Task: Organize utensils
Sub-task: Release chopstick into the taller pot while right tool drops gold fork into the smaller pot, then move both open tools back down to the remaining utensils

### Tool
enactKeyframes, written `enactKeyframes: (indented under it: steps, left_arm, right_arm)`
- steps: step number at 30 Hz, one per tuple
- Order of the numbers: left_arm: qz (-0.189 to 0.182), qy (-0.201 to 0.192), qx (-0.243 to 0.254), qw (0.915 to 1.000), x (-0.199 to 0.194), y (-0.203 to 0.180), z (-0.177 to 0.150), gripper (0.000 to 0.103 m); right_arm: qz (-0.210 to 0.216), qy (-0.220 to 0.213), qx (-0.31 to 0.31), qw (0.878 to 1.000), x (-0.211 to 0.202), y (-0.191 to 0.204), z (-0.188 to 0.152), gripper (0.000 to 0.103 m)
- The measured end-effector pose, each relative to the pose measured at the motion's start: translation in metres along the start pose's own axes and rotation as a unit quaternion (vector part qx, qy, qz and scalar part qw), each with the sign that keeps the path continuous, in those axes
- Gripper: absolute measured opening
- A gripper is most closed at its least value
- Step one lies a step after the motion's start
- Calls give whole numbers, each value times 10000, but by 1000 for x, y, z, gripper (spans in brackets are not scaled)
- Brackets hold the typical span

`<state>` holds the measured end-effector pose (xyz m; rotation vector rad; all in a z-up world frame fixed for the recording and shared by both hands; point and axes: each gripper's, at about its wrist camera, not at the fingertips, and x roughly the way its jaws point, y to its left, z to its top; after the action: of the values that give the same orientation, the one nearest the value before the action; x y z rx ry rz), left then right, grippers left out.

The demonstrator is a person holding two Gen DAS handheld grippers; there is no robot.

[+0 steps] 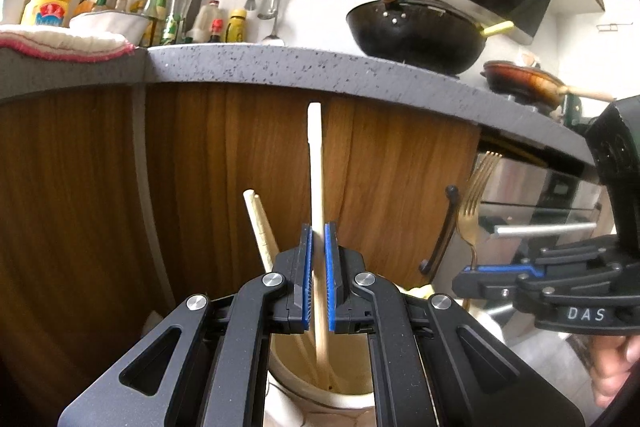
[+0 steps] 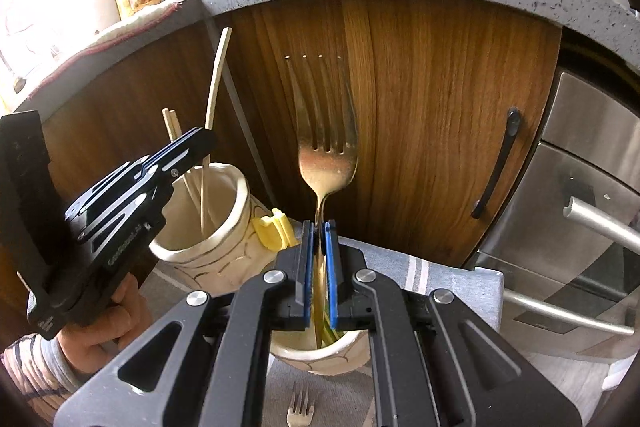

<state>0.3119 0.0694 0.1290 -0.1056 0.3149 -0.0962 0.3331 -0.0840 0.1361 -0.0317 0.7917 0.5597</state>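
My left gripper [image 1: 319, 231] is shut on a pale chopstick [image 1: 316, 163] that stands upright, its lower end inside a cream ceramic cup [image 1: 320, 393] below the fingers. Two more chopsticks [image 1: 260, 227] lean in that cup. My right gripper [image 2: 319, 229] is shut on the handle of a gold fork [image 2: 326, 155], tines up, its handle reaching down into a second cream cup [image 2: 320, 357]. In the right wrist view the left gripper [image 2: 202, 141] holds the chopstick [image 2: 216, 79] over the first cup [image 2: 208, 227]. The right gripper [image 1: 466, 273] and its fork [image 1: 478, 195] show at the right of the left wrist view.
A silver fork [image 2: 300, 409] lies on the grey striped cloth [image 2: 440, 279] in front of the cups. A yellow clip [image 2: 274, 229] sits between them. Wooden cabinet doors [image 2: 440, 107], a speckled counter edge [image 1: 280, 65] with a black wok [image 1: 416, 35], and a steel oven [image 2: 580, 227] stand behind.
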Motion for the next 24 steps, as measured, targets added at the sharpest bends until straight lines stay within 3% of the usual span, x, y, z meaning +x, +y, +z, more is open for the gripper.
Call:
enactKeyframes:
  steps: [6, 10, 15, 18, 24]
  left_arm:
    - [44, 102, 13, 9999, 3, 0, -3, 6]
    - [58, 134, 62, 9999, 3, -2, -3, 13]
    - [47, 74, 192, 9998, -7, -9, 1, 36]
    - [34, -25, 250, 9997, -19, -13, 5, 56]
    - [-11, -277, 305, 9991, -51, -18, 10, 67]
  right_arm:
    - [12, 32, 43, 10000, 5, -3, 3, 5]
    - [-6, 46, 88, 10000, 10, -6, 5, 6]
    - [6, 5, 152, 9999, 8, -10, 3, 8]
    - [60, -67, 121, 9999, 0, -11, 1, 23]
    - [86, -279, 72, 9995, -30, -12, -12, 29]
